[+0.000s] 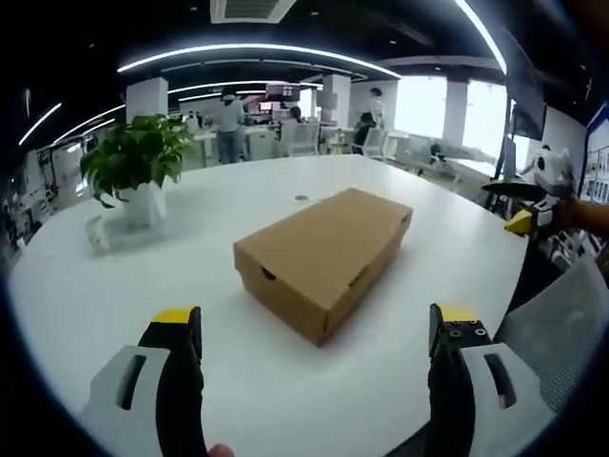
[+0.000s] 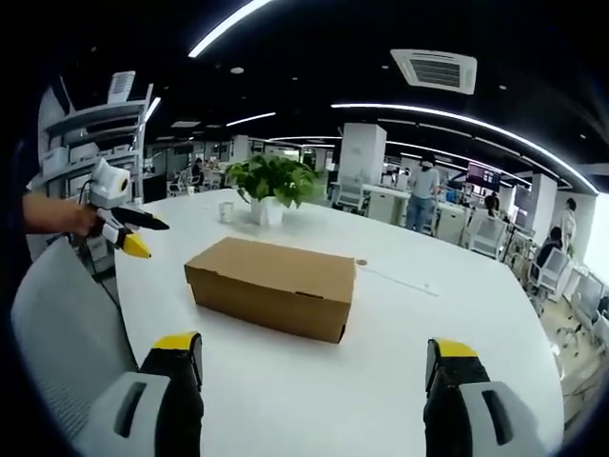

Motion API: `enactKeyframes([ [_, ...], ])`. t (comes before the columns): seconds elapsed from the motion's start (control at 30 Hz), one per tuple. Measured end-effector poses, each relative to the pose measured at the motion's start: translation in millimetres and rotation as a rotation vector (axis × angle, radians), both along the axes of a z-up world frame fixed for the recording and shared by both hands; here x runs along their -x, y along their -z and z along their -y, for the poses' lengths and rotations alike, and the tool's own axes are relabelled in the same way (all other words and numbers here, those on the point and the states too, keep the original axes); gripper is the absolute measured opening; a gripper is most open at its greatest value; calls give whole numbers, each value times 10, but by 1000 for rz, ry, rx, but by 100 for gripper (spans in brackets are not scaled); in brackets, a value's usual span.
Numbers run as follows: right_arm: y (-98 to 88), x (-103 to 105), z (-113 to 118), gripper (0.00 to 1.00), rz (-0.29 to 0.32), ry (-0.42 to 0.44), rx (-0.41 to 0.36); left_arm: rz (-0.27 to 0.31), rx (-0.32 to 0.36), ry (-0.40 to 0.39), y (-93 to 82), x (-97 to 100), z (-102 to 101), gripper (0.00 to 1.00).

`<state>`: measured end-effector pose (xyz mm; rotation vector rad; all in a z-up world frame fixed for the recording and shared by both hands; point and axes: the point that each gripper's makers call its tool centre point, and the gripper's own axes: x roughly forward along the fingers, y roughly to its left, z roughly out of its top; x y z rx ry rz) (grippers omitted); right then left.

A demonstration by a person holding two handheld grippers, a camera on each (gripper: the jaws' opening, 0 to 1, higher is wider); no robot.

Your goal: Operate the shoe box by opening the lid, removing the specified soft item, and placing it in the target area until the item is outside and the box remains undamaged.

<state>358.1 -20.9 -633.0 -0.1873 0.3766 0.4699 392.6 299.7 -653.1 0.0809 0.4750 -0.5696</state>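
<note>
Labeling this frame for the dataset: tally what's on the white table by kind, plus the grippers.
Cardboard shoe box, lid shut: 1
Potted plant: 1
Small white cup beside the plant: 1
Grippers, both open: 2, the left gripper and the right gripper
Total: 5

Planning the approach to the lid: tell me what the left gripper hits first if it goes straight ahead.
Most likely the closed shoe box, at its near corner, centred ahead between the open jaws of the left gripper. Only bare table lies before it; depth is uncertain.
</note>
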Motion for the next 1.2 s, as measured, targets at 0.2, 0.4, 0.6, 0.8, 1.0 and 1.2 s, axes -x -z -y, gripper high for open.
enactKeyframes([
  [0.2,83,-96,7,97,-22,-32,26,-5,5,-7,36,-61,38,98],
  [0.4,130,-218,19,97,-25,-63,43,-7,5,0,61,-103,119,97],
  [0.6,182,-370,71,95,-27,-86,62,-3,10,-1,69,-166,179,96],
  [0.8,208,-519,128,93,-23,-96,61,-3,3,0,110,-212,228,95],
  [1.0,260,-674,163,88,-22,-102,68,-11,6,-10,177,-239,287,93],
  [1.2,364,-796,90,85,-36,-122,47,-24,4,-18,257,-249,340,91],
])
